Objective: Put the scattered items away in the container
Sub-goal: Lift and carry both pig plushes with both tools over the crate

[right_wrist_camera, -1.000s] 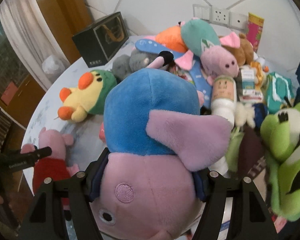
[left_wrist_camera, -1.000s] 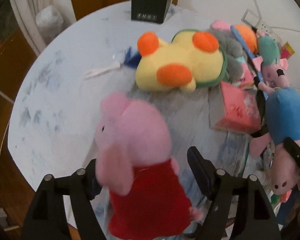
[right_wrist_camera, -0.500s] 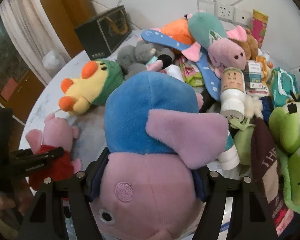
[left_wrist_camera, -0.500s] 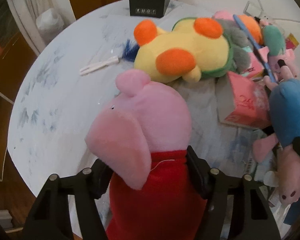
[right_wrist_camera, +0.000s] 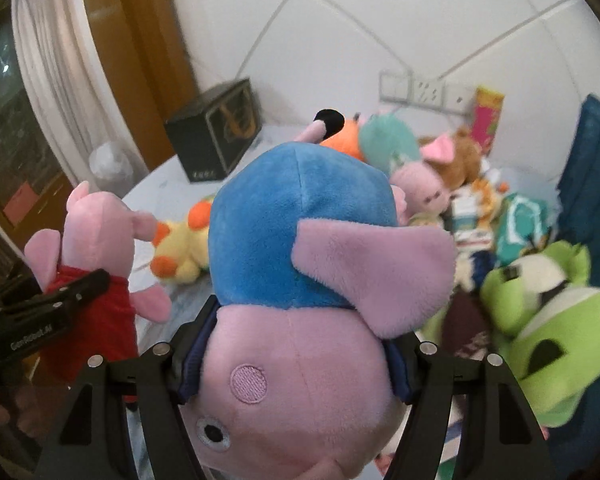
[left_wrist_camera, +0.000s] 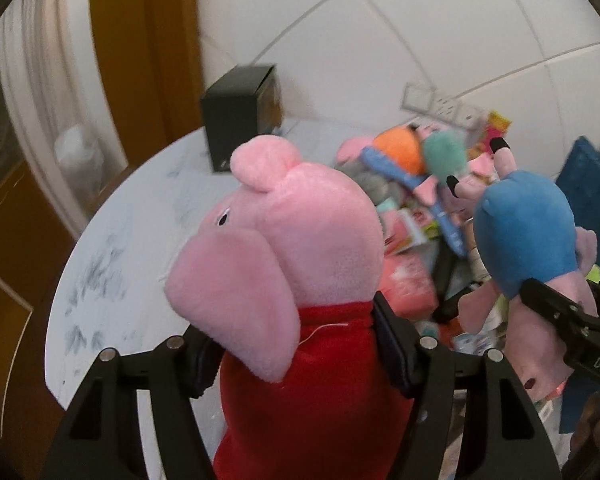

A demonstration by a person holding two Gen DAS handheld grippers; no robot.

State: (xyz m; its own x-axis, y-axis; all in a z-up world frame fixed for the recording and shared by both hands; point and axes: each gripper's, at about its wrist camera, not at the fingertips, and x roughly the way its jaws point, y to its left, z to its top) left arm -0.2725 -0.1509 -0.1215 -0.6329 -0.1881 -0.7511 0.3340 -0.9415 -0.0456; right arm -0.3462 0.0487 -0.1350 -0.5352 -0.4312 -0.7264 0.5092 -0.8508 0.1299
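Note:
My left gripper is shut on a pink pig plush in a red dress, held upright above the round white table. An upside-down pig plush in a blue shirt is held in my right gripper, which is shut on it. In the left wrist view that blue-shirted pig hangs at the right, clamped by the right gripper. The right wrist view has the red-dress pig at the left. A blue container stands at the far right, with only its wall visible.
A heap of plush toys and packets covers the table's right side, including a yellow duck and a green plush. A black box stands at the table's back by the wall. Curtains and wooden panelling are at the left.
My left gripper closed on the red-dress pig and lifted it off the table. My right gripper has risen with the blue-shirted pig; both views now tilt up toward the wall.

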